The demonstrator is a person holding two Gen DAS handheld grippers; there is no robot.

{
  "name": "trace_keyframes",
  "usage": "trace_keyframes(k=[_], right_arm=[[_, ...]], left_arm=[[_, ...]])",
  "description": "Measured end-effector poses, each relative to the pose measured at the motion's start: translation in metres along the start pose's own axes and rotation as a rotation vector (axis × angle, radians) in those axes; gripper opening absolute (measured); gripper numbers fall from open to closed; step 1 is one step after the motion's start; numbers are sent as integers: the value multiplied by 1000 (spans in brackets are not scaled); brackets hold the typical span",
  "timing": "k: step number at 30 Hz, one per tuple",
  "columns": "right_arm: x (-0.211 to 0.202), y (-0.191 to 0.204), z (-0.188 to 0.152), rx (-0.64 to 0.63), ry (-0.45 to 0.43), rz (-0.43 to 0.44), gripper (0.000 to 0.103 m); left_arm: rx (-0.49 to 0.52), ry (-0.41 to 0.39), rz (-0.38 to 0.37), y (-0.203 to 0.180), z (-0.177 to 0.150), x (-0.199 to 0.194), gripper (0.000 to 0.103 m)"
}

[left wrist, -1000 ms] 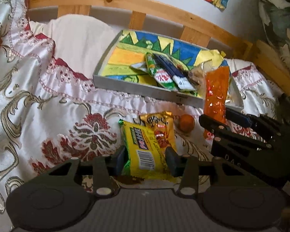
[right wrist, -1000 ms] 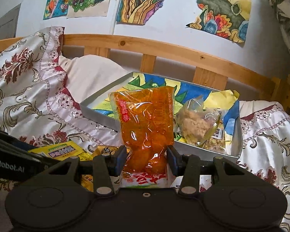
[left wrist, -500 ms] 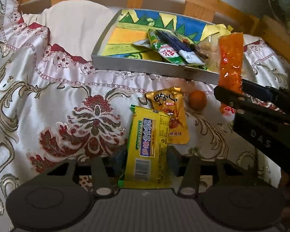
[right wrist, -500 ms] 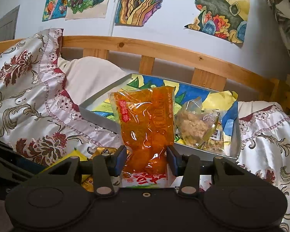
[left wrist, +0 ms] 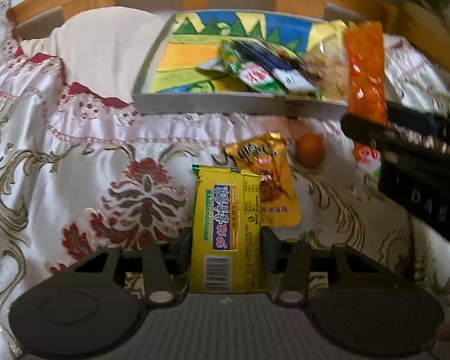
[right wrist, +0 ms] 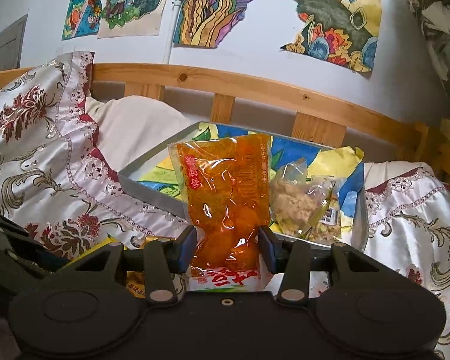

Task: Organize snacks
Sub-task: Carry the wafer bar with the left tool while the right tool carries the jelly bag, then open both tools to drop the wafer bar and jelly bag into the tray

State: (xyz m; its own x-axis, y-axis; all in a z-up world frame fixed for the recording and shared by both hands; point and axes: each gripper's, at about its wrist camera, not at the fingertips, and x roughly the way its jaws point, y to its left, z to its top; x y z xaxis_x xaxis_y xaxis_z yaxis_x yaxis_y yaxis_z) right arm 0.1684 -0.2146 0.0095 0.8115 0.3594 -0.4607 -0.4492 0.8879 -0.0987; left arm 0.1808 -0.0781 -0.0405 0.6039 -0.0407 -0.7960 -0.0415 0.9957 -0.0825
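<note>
My left gripper (left wrist: 225,249) is shut on a yellow biscuit packet (left wrist: 226,228) and holds it above the bedspread. My right gripper (right wrist: 228,247) is shut on a clear orange snack pouch (right wrist: 225,198), upright in front of the grey tray (right wrist: 153,193). The pouch (left wrist: 364,72) and right gripper also show at the right of the left wrist view, by the tray's (left wrist: 225,105) near right corner. The tray holds several snack packets (left wrist: 255,72) and a clear bag of crumbly snack (right wrist: 303,207).
A gold snack packet (left wrist: 270,180) and a small orange ball (left wrist: 311,154) lie on the bedspread before the tray. A wooden bed rail (right wrist: 255,90) runs behind the tray. A cream pillow (left wrist: 105,48) lies left of it.
My left gripper has lifted the yellow packet off the bedspread and risen toward the tray. My right gripper has held the orange pouch almost still, edging slightly closer to the tray.
</note>
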Motion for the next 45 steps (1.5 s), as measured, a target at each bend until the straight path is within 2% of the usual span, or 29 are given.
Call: trace_keyframes(k=[6,11,16,19,21,26,33,36,42,43,45], right_arm=[[-1,-2,5,-4,-34,-20,47],[5,-10,11,-31,-87,-65,47],[18,-37,21,13,-121,-130,47],[29,-63,25,72,-125,-177,48],[38,-83,27,132,-113,-191,48],[65,-123,29,287,-44,-158,48],[84,-142,24,353,-5,-133,50],[87,-142,25,343,-4,-122,51],[89,-143,23,353,-1,-117,68],[88,-143,23,355,-3,-121,74],[87,-144,22,365,-8,-122,76]], left_arm=[[-59,-77,-15,7,26,-19,51],[-42,-146,-27,-2,63,-27,51],[-30,-237,-66,-21,113,-23,51],[-59,-263,-91,-35,140,-12,51],[-77,-263,-108,-43,155,-1,51],[-101,-232,-105,-62,184,34,51],[-103,-182,-83,-72,197,70,51],[-108,-170,-76,-74,197,80,51],[-118,-139,-51,-76,193,91,53],[-121,-140,-48,-75,192,91,56],[-128,-152,-52,-73,191,89,69]])
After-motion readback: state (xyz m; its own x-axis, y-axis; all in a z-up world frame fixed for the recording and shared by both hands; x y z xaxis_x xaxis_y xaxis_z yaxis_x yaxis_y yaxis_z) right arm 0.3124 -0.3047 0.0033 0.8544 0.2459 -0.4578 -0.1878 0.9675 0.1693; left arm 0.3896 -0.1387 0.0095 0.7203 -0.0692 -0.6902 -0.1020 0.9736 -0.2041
